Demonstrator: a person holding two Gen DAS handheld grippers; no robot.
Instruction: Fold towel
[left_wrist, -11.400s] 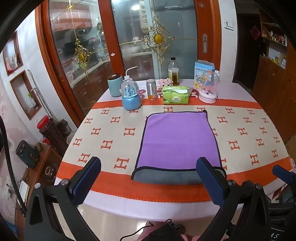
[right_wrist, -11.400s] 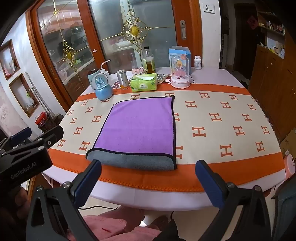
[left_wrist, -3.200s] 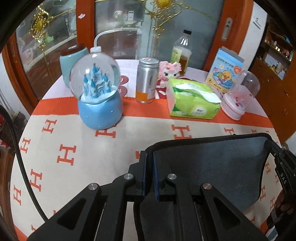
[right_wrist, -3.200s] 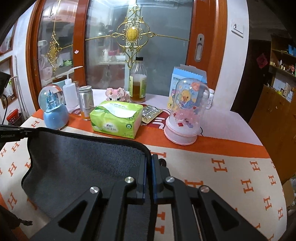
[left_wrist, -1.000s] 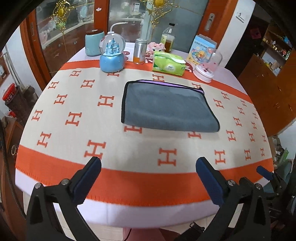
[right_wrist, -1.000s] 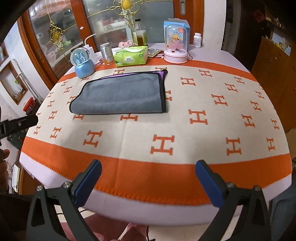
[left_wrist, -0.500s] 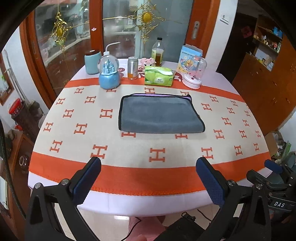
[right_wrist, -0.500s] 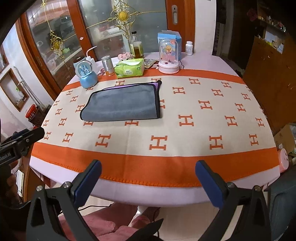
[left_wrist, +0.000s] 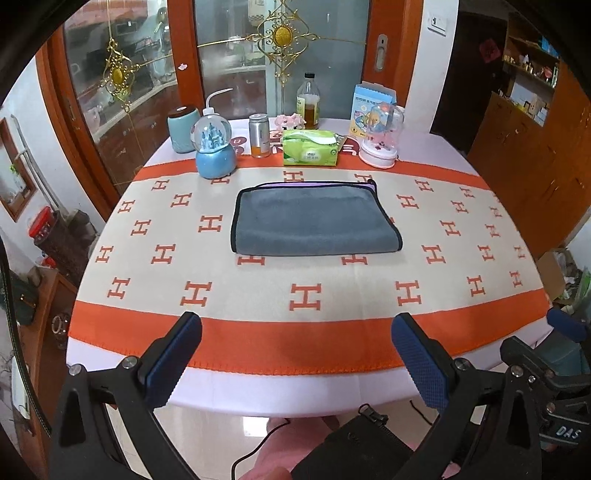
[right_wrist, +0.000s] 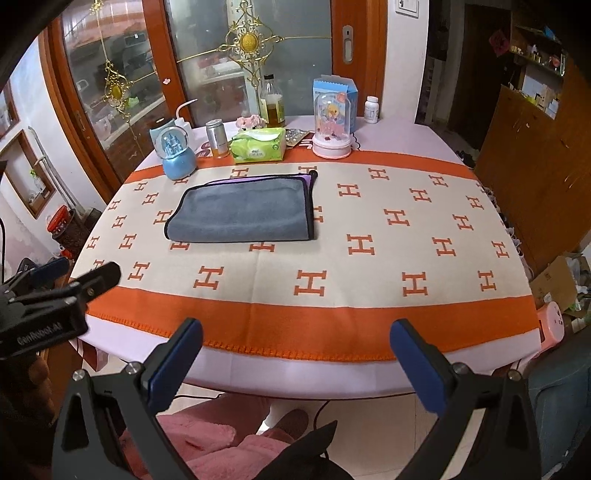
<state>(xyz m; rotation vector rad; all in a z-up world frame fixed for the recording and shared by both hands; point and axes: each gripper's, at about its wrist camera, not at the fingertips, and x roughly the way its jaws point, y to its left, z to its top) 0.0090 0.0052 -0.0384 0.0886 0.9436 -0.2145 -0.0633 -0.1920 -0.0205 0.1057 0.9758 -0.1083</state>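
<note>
At centre frame on the patterned surface (left_wrist: 332, 295), towel (left_wrist: 314, 225) lying folded grey side up, purple edge peeking behind, apparently finished or awaiting one more fold; left tongs (left_wrist: 295, 354) and right tongs (right_wrist: 295, 354) spread wide, empty, well short of it.

The left gripper (right_wrist: 55, 288) reads "GenRobot.AI", the right gripper (left_wrist: 565, 387) "DAS", the tablecloth (left_wrist: 306, 295) repeated "H"s.

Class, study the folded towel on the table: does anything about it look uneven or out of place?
Slightly. The towel lies folded grey side up, but a purple strip of the lower layer peeks out along its far edge, so the edges are not quite flush. Nothing looks spilled or damaged.
</note>
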